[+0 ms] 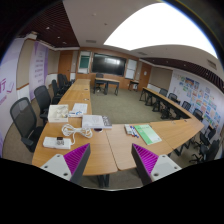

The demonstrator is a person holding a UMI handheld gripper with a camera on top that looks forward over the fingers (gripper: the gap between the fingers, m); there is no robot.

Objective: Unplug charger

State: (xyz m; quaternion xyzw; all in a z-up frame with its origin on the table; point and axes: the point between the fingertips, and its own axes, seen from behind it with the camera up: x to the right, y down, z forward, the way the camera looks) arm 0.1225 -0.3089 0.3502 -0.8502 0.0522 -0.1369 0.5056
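The gripper [112,160] hangs high above a long light-brown wooden conference table [120,138], w/ its two fingers spread wide apart. Nothing is between them. Each finger shows a purple pad [146,161] on the inner face.

Just beyond the left finger, a small white charger block w/ red marking [56,142] lies on the near part of the table. A thin white cable, loosely coiled [72,129], lies a bit farther on the same table top, approx. between the charger block and a flat white device [96,121]. It can't be told from here if the cable is plugged into anything. A white box [58,112] stands behind the cable, and another white thing [80,108] lies farther along the table.

Ahead of the right finger there are a green-and-white booklet [149,134] and a small dark object [131,131] next to it.

Black office chairs [25,117] stand along the left side of the table, more chairs on the right side. At the far end of the room a dark screen [105,64] hangs on the wall. The right wall carries colourful posters [196,96].
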